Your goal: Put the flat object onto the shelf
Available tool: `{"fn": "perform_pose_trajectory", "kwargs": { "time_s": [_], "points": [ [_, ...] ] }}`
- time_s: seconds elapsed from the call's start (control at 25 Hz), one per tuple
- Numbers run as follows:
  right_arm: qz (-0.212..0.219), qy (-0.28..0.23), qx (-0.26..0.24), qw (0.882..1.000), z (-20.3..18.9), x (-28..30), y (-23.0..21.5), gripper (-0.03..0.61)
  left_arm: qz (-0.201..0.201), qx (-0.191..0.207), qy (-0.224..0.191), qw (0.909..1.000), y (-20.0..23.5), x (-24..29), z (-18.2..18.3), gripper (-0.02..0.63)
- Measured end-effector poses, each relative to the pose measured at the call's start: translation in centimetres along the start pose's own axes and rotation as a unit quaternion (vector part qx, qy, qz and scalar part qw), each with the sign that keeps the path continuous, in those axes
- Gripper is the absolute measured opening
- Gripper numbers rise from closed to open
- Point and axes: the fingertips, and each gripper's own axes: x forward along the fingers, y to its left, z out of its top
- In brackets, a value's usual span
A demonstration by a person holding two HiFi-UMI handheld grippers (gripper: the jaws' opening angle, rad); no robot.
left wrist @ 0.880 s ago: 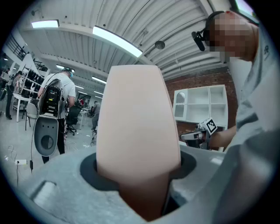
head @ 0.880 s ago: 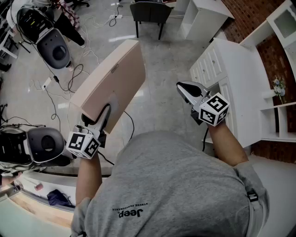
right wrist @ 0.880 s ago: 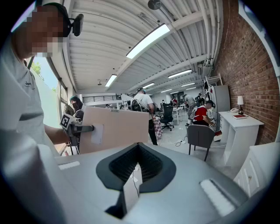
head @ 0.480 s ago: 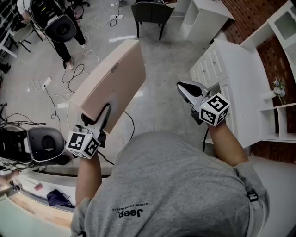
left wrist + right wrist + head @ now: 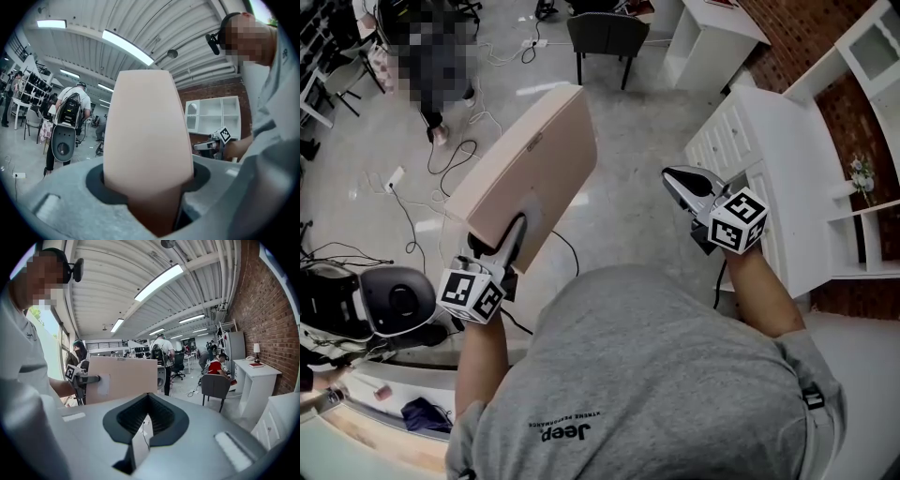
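Out over the floor [image 5: 628, 122], the left hand-held gripper [image 5: 511, 234] is clamped on the flat beige board [image 5: 530, 159], which stands on edge, well apart from the white shelf [image 5: 862, 220]. The right hand-held gripper [image 5: 673, 178] is pinched narrow and carries nothing. Pickup looks done; the placing is still to come.

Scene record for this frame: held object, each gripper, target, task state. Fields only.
held object: flat beige board, tilted up off the floor, gripped near its lower edge
left gripper: jaws clamped on the board
right gripper: jaws together, nothing between them
target: white shelf unit, on the person's right, apart from the board
task state: board not yet on the shelf
surroundings: dark chair and loose cables on the floor ahead
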Motion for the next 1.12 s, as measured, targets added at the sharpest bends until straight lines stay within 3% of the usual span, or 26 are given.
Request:
{"fn": "perform_pose_trajectory", "kwargs": {
  "time_s": [0.32,0.6,0.76,1.12],
  "points": [
    [-0.026,-0.011,0.016,0.999,1.1,2.4,1.3,0.009,-0.024,0.003,0.006,0.9997,3.8,-0.7,0.5,0.284],
    [-0.023,-0.006,0.032,0.999,0.2,3.5,-1.2,0.009,-0.018,-0.003,0.013,0.9998,5.2,1.7,0.4,0.284],
    [-0.012,-0.015,0.041,0.999,0.2,3.6,-6.0,0.009,-0.005,0.000,0.016,0.9999,4.6,5.5,0.4,0.284],
    [0.041,-0.015,0.029,0.999,3.2,3.0,-22.5,0.009,0.055,-0.003,-0.006,0.9985,1.5,20.6,2.5,0.284]
  ]
}}
